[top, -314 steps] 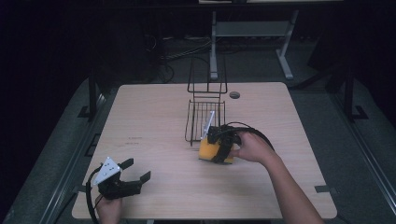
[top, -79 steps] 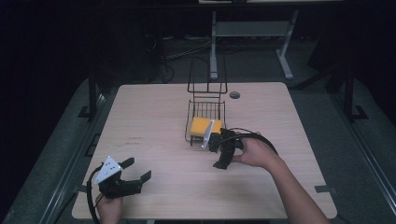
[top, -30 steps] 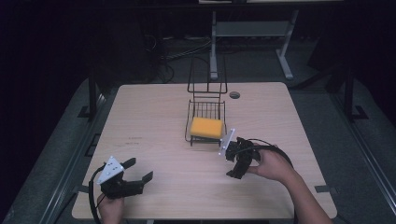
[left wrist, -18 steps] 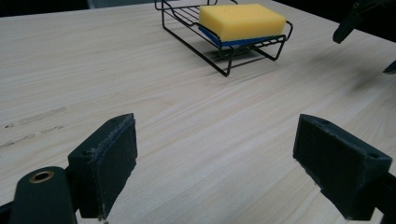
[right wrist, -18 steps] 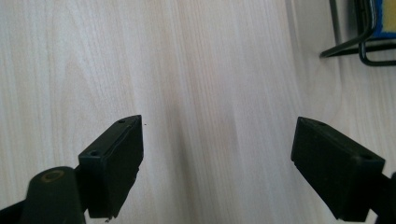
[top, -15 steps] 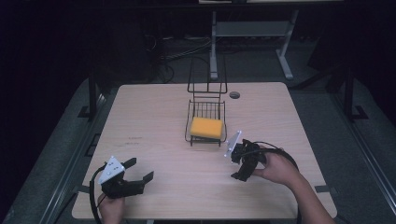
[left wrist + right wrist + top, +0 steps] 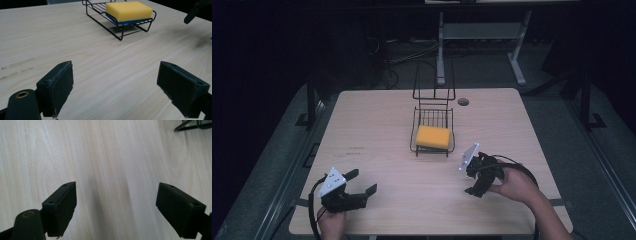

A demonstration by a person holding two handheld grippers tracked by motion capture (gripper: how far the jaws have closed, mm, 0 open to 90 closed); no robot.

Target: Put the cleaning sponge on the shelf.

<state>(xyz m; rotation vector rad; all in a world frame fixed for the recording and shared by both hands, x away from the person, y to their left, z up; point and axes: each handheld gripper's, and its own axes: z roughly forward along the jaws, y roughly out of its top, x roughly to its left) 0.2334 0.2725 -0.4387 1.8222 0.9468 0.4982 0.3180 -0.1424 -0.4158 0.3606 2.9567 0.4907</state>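
1. Sponge [image 7: 432, 137], yellow, lies flat in the black wire basket [image 7: 432, 148] at mid-table, well apart from both grippers.
2. Left gripper [image 7: 361, 184] sits at the near left corner of the wooden table [image 7: 377, 120], held by the person's left hand [image 7: 331, 223]. Its jaws stand wide apart with nothing between them.
3. Left gripper view confirms the spread: the left gripper [image 7: 115, 87] has only bare wood grain between its two dark pads. This view adds detail the high view lacks: the sponge [image 7: 128, 10] has a blue underside layer, and it rests on the basket [image 7: 120, 27] wires with its yellow face up. A dark part of the other gripper shows at the upper right edge of this view.
4. Basket in the high view carries a tall wire back frame rising at its far side; the left gripper view cuts this off.
5. Right gripper [image 7: 472, 182] lies to the right of and nearer than the basket, gripped by the right hand [image 7: 515, 186], its cable looping beside it.
6. Right gripper view looks down on the table: the right gripper [image 7: 116, 207] has its jaws fully spread over bare wood, gripping nothing. A corner of the basket [image 7: 186, 127] wire shows at the upper right of this view.
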